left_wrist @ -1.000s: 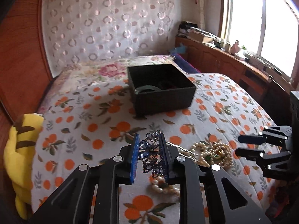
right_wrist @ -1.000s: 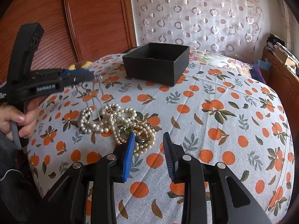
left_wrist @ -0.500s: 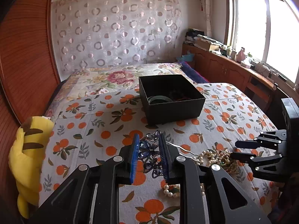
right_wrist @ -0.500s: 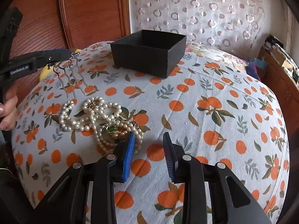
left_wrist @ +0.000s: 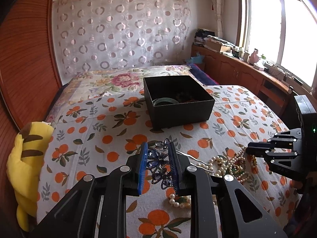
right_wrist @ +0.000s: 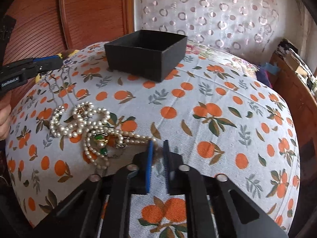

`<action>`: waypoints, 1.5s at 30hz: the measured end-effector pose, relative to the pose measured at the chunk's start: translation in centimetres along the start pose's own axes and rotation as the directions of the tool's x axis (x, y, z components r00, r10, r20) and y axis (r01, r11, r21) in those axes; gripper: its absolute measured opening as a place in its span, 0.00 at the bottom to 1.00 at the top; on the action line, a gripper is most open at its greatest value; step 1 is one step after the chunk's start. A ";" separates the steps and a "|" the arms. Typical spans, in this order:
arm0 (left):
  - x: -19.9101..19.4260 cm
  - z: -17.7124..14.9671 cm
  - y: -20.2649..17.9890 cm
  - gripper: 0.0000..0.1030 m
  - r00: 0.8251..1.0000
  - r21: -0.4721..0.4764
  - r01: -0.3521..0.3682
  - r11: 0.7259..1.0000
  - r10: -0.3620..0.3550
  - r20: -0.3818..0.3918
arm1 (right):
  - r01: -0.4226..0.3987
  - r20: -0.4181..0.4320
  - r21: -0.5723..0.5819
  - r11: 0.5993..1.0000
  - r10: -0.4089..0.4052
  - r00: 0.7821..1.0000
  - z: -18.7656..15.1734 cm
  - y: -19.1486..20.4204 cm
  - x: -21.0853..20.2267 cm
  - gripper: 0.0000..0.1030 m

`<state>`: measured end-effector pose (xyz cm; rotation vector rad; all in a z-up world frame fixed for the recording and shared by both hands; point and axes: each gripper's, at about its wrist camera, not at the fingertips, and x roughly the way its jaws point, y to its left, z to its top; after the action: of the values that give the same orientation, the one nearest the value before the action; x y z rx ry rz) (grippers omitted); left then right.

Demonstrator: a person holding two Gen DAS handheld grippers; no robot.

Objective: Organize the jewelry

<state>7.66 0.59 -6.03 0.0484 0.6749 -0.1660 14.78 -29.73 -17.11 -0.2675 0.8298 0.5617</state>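
Note:
My left gripper (left_wrist: 158, 154) is shut on a blue jewelled hair comb (left_wrist: 157, 163) and holds it above the bed, short of the black box (left_wrist: 178, 101). The box holds a green bangle (left_wrist: 165, 101) and dark beads. A pile of pearl necklaces (right_wrist: 93, 127) with green stones lies on the bedspread. My right gripper (right_wrist: 158, 148) has narrowed around the right end of a pearl strand (right_wrist: 146, 138) at the pile's edge. The left gripper (right_wrist: 45, 64) shows in the right wrist view, comb prongs hanging from it.
The orange-print bedspread (right_wrist: 218, 119) covers the bed. A yellow plush toy (left_wrist: 25, 158) lies at the left edge by the wooden headboard (left_wrist: 23, 59). A wooden cabinet (left_wrist: 247, 75) with clutter runs under the window on the right.
My left gripper lifted the comb and moved toward the box. My right gripper came down to the pearl pile and its jaws narrowed around a strand end.

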 end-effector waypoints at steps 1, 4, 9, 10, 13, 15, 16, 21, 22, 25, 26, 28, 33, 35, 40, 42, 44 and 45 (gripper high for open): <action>0.1 0.0 -0.1 0.19 1.000 0.000 0.000 1.000 0.000 0.001 | -0.004 -0.001 -0.003 1.000 0.004 1.000 0.0 0.1 0.0 0.06; -0.1 0.2 -0.1 0.19 1.000 -0.004 -0.003 1.000 0.003 0.010 | -0.015 0.010 -0.012 1.000 0.015 1.000 0.0 0.3 -0.2 0.05; -0.6 0.9 0.0 0.19 0.999 -0.011 -0.007 1.000 0.007 0.032 | -0.013 0.104 -0.013 1.000 0.015 0.994 1.0 0.7 -3.1 0.05; -0.8 1.1 0.0 0.19 0.999 -0.012 -0.007 1.000 0.008 0.037 | -0.012 0.130 -0.022 1.000 0.014 0.991 1.4 0.9 -4.0 0.05; -1.2 1.6 0.0 0.19 0.999 -0.013 -0.007 1.000 0.007 0.054 | 0.000 0.175 -0.039 0.999 0.006 0.984 2.6 1.3 -5.8 0.05; -1.5 2.1 -0.1 0.19 0.998 -0.014 -0.005 1.000 0.006 0.066 | -0.003 0.209 -0.051 0.999 0.014 0.978 3.6 1.5 -7.1 0.05; -1.6 2.3 -0.1 0.19 0.998 -0.013 -0.005 1.000 0.006 0.070 | 0.000 0.226 -0.058 0.998 0.013 0.974 4.2 1.7 -7.7 0.05; -2.1 3.2 -0.1 0.19 0.996 -0.015 -0.003 1.000 0.005 0.094 | 0.013 0.279 -0.075 0.997 0.008 0.960 6.2 1.9 -9.8 0.05; -2.2 3.4 -0.1 0.19 0.995 -0.016 -0.003 1.000 0.005 0.100 | 0.016 0.292 -0.077 0.997 0.007 0.956 6.6 1.9 -10.3 0.05; -2.3 3.9 -0.1 0.19 0.994 -0.018 -0.004 1.000 0.006 0.109 | 0.018 0.316 -0.083 0.996 0.010 0.949 7.5 1.9 -11.3 0.05; -2.4 4.2 -0.1 0.19 0.994 -0.018 -0.005 1.000 0.007 0.113 | 0.021 0.327 -0.086 0.996 0.008 0.945 8.0 1.9 -11.7 0.05; -2.3 4.5 -0.2 0.19 0.993 -0.018 -0.006 1.000 0.008 0.117 | 0.025 0.342 -0.088 0.996 0.007 0.940 8.7 1.7 -12.1 0.05; -2.0 5.7 -0.2 0.19 0.991 -0.016 -0.011 1.000 0.013 0.132 | 0.026 0.369 -0.083 0.996 0.006 0.930 10.3 0.9 -12.6 0.05; -1.8 6.2 -0.2 0.19 0.991 -0.017 -0.012 1.000 0.014 0.136 | 0.034 0.375 -0.094 0.995 0.004 0.927 11.1 0.8 -12.5 0.05; -1.3 7.3 -0.1 0.19 0.989 -0.020 -0.014 1.000 0.017 0.149 | 0.066 0.382 -0.133 0.989 -0.010 0.924 13.1 1.0 -11.9 0.05; -0.8 7.7 0.1 0.19 0.989 -0.023 -0.017 1.000 0.021 0.149 | 0.083 0.390 -0.145 0.986 -0.020 0.920 13.9 1.1 -12.0 0.05; -0.3 8.1 0.2 0.19 0.989 -0.025 -0.023 0.999 0.027 0.148 | 0.094 0.401 -0.152 0.984 -0.025 0.916 14.9 1.1 -12.2 0.05; -0.1 8.3 0.2 0.19 0.989 -0.025 -0.025 0.999 0.028 0.148 | 0.101 0.406 -0.155 0.983 -0.029 0.913 15.4 1.1 -12.3 0.05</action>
<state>12.79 0.00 0.49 0.0222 0.5278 -0.1348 17.03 -26.61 2.24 -0.3241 0.3699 0.6014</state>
